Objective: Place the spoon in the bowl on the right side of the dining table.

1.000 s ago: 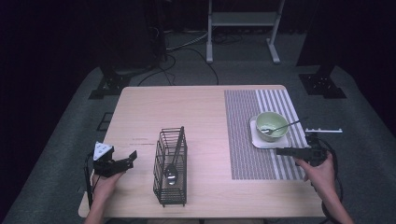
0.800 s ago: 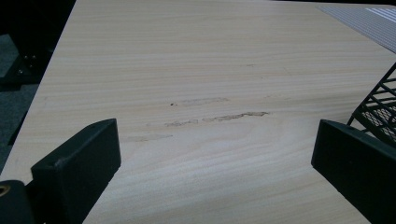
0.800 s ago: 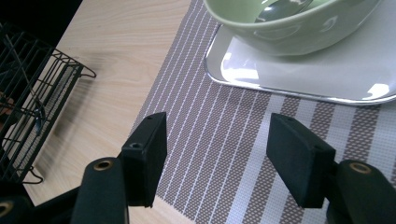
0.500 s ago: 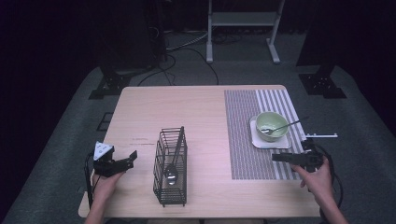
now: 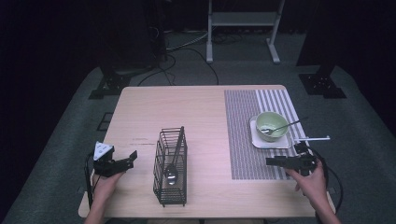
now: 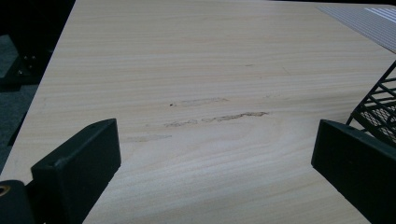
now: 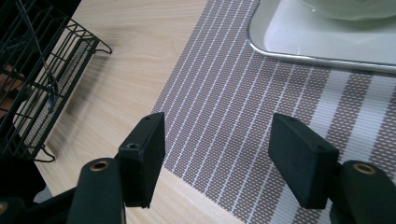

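Right gripper (image 5: 273, 162): empty, jaws spread wide, held low over the near edge of the striped placemat (image 5: 252, 135), pointing toward the middle of the table (image 5: 205, 112). In the right gripper view both jaws stand apart above the mat's thin white stripes, nothing between them.

Spoon in bowl (image 5: 282, 126): the likely next thing to take. It leans in the green bowl (image 5: 272, 125), handle out over the rim toward the table's right edge. The bowl sits on a small white tray (image 5: 256, 140), whose rounded corner shows just beyond the jaws in the right gripper view (image 7: 299, 42). Bowl and spoon lie near the gripper, beyond it and a little to its right, not touching.

Risks (judged): the gripper points away from the bowl, so it must turn; a hasty swing could knock the rim and tip the bowl or shove the tray across the mat. The thin, tilted handle may slip or pivot if pinched off-centre.

Wire cutlery basket (image 5: 170, 165): upright mid-table, well apart from the right gripper, one spoon (image 5: 171, 170) already inside.

Left gripper (image 5: 128, 158): empty, jaws wide, just left of the basket over bare table.
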